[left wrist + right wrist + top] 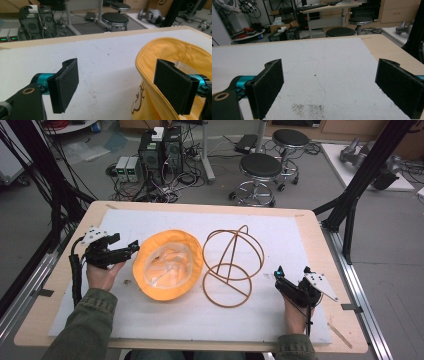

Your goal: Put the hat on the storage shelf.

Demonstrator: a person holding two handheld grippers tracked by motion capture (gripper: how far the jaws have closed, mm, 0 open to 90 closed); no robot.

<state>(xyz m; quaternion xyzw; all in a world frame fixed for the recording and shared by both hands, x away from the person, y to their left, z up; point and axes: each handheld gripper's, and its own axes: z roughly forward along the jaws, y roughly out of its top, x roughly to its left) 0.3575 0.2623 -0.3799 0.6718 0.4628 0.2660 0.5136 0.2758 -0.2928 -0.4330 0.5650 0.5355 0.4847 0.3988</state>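
A yellow bucket hat [167, 265] lies upside down on the white mat, its pale lining facing up. To its right stands a tan wire hat frame [232, 265], a dome of hoops on a ring base. My left gripper [124, 241] is open at the hat's left edge. In the left gripper view [117, 75] the hat's brim [160, 50] runs up between the jaws, and the right pad [172, 85] sits over the hat's inside. My right gripper [292, 270] is open just right of the frame, with only bare mat between its pads [268, 85].
The white mat [280, 227] covers most of the wooden table [320, 250]. Black frame posts [350, 215] rise at the table's right and left sides. Two stools [260, 167] and computer boxes [160, 150] stand on the floor beyond the far edge.
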